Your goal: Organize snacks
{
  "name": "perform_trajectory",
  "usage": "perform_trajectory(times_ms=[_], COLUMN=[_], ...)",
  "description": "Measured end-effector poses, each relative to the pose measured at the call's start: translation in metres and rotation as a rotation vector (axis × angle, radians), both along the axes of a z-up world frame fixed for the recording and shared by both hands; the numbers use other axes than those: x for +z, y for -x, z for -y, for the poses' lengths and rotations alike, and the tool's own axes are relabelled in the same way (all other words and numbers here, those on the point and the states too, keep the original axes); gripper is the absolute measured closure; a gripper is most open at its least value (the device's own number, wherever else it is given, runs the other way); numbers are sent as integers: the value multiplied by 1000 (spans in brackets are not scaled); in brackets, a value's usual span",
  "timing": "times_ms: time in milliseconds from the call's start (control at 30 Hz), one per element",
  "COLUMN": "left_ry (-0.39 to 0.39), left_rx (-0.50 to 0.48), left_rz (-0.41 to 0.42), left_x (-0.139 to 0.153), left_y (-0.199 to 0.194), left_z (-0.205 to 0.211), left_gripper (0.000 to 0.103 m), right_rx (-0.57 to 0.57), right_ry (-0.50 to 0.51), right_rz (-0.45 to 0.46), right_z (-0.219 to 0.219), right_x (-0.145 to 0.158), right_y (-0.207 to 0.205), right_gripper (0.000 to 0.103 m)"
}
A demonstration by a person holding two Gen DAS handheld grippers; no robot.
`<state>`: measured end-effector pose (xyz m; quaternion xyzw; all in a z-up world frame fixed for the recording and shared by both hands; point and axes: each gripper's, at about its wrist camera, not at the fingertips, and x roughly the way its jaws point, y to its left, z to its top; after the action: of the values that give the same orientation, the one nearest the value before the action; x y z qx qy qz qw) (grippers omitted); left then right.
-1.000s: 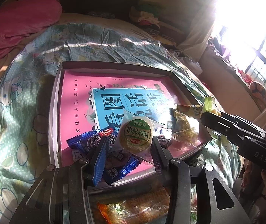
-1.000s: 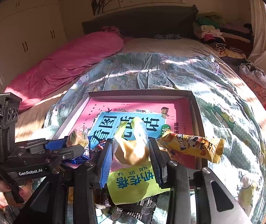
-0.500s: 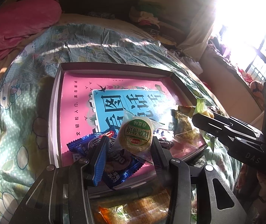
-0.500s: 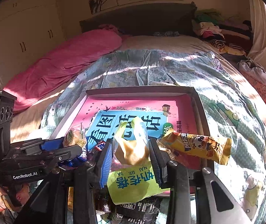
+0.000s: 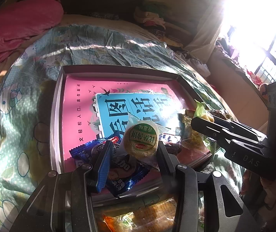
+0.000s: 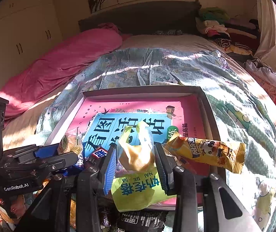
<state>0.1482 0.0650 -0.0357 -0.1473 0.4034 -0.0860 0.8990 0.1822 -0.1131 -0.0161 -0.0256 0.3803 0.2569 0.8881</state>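
My left gripper [image 5: 133,148] is shut on a round green-labelled cake in clear wrap [image 5: 141,138], held above the near edge of a shallow box [image 5: 118,71] lined with a pink and blue book. A blue cookie packet [image 5: 118,176] lies in the box under it. My right gripper [image 6: 135,157] is shut on a yellow-green wrapped snack [image 6: 135,154] over the same box [image 6: 141,89]. An orange-yellow snack bag [image 6: 205,152] lies at the box's right edge. Each gripper shows in the other's view: the right one [image 5: 231,135], the left one [image 6: 41,158].
The box rests on a patterned quilt [image 6: 157,65] on a bed, with a pink blanket [image 6: 64,58] at the left. More snack packets lie below the box's near edge: an orange one [image 5: 141,218] and a black one [image 6: 140,220]. Clothes pile at the far right.
Both grippers have shifted slightly toward the box with their snacks still held; the right gripper has come closer in the left wrist view. The snacks in the box have not moved.
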Motion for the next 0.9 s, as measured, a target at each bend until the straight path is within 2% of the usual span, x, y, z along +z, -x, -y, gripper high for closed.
perform_trajectory(times_ms=[900], left_ry=[-17], left_rx=[-4], left_rz=[2], left_x=[0], left_y=[1], left_z=[1], left_gripper=[57], right_rx=[38], right_ry=[65], right_rz=[45], right_z=[-13], right_x=[-7], right_y=[6], right_gripper=[64])
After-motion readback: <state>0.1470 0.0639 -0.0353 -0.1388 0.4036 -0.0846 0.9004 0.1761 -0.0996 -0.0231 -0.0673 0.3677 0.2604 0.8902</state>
